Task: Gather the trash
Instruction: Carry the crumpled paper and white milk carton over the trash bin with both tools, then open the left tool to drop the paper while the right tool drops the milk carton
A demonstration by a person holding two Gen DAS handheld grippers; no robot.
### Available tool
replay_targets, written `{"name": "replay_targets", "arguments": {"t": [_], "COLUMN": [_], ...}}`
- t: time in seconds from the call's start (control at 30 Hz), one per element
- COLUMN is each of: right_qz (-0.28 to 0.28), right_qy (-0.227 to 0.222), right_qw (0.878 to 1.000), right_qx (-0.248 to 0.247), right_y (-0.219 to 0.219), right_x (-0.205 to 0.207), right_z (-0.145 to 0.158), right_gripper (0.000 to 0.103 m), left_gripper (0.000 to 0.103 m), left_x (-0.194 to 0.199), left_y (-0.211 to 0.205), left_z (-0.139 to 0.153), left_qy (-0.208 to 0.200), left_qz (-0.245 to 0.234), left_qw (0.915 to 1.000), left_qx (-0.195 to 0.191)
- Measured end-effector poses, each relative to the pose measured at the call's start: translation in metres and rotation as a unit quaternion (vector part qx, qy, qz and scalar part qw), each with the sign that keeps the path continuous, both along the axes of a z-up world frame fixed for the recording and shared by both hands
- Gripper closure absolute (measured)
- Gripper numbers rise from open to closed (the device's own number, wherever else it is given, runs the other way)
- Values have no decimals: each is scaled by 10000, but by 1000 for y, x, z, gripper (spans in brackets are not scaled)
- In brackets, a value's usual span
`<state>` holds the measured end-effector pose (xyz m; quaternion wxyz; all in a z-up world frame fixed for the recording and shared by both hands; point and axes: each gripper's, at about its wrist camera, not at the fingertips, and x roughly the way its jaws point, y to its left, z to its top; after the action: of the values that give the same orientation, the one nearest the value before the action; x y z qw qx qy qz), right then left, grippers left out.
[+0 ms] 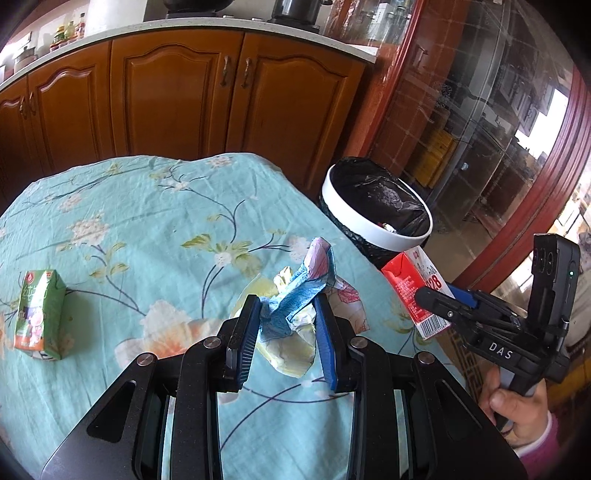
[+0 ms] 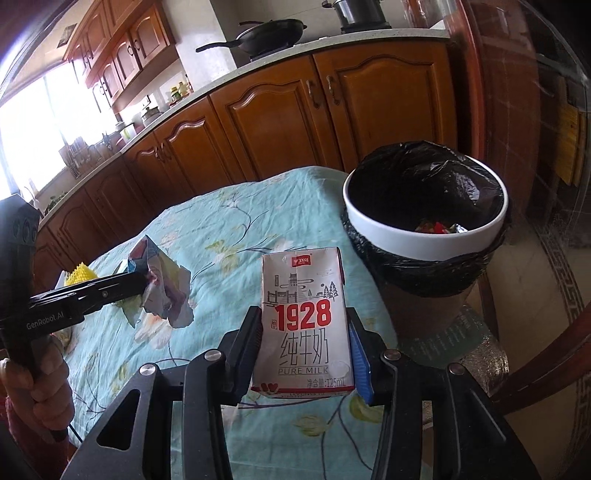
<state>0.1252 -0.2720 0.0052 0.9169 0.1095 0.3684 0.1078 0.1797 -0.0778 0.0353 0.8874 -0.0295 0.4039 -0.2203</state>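
- Left gripper (image 1: 286, 326): jaws closed on a crumpled wad of paper (image 1: 295, 306), blue, white and pale yellow. The wad bulges up and forward past the fingertips and is held above the tablecloth (image 1: 147, 221).
- Right gripper (image 2: 304, 341): jaws clamped on the two side faces of a milk carton (image 2: 304, 321), held upright with its printed front toward the camera; red "1928" and "PURE MILK" are legible.
- In the left wrist view, the right gripper and its carton sit to the right of the left gripper, at the table edge, with the person's hand (image 1: 517, 406) on the handle.
- In the right wrist view, the left gripper and its paper wad sit to the left, over the cloth; a yellow spiky object (image 2: 79, 275) lies just behind it, identity unclear.
- Green carton (image 1: 38, 314): stands on the cloth well to the left of the left gripper, untouched.
- Trash bin (image 2: 424, 243): ahead and to the right of the right gripper, beside the table edge; white rim, black liner, some colourful scraps at the bottom.
- Farthest: wooden cabinets (image 1: 184, 92) under a counter, with a pan (image 2: 269, 33) and a pot (image 2: 360, 13) on it.
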Motion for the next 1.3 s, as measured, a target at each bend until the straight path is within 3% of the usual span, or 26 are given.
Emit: {"name": "replay_targets", "arguments": {"t": [0.6,1.0,1.3], "right_qz": [-625,-773,-831], "right_qy": [-315,-322,-275], "right_qw": [9975,9964,9962], "right_qx": [69,107,3], "right_y": [-71,-98,-111], "right_x": [16,59,95], "right_z": [23,27,29], "right_gripper": [58,58,58], "left_gripper": [75,75,75], "left_x": [43,97,142], "left_y": [-77,-126,-164], "left_z": [15,29,24], "left_qy": [-85,-167,-120], "left_qz": [-507,-726,-768], "left_qw": [9987,9972,9962], "left_qx": [76,109,394]}}
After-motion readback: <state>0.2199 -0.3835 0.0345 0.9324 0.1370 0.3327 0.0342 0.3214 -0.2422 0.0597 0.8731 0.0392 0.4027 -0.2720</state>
